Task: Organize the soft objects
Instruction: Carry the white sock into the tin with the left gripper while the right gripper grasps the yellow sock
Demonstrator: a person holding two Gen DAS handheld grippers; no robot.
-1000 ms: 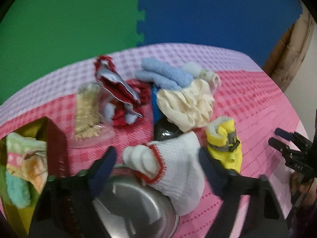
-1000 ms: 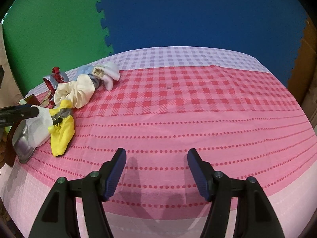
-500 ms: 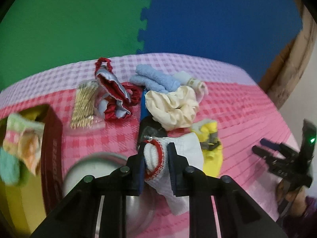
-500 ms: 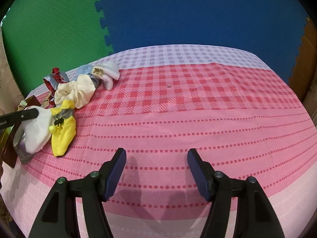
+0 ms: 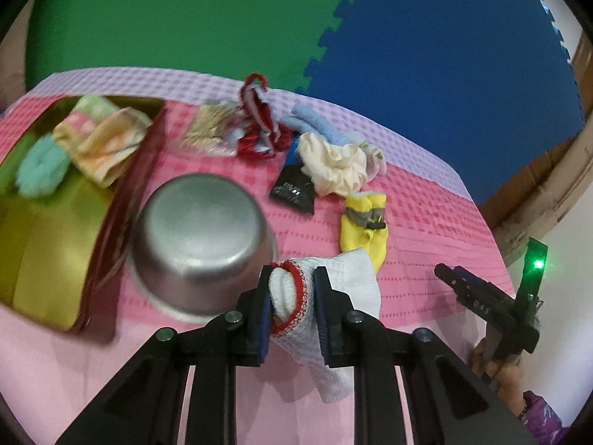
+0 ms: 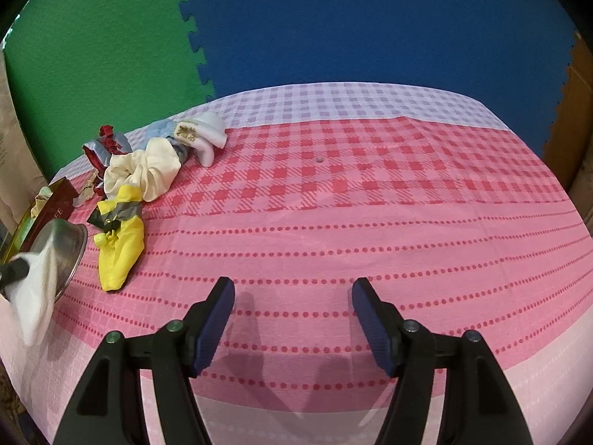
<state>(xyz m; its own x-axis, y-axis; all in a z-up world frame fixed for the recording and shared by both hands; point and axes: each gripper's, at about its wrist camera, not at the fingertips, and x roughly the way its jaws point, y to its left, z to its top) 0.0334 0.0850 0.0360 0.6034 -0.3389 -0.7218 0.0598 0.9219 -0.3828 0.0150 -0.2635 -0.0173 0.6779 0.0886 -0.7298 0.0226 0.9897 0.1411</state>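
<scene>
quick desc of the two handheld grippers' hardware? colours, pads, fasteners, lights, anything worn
Both are matte black plastic frames with angular linkage arms and round silver fasteners at the pivots. The left gripper and right gripper carry dark blue ribbed pads on the fingers. Seen from the left wrist camera, the right unit has white lettering on its side and a lit green LED. A purple patterned sleeve shows below it.

1. A steel bowl (image 5: 200,237) sat upside down on the tabletop (image 6: 370,222), just beside a gold tin (image 5: 48,244).
2. A pink checked cloth covered the tabletop.
3. A black packet (image 5: 292,189) lay flat near the bowl.
4. Green (image 5: 166,15) and blue foam mats (image 6: 370,18) stood behind.
</scene>
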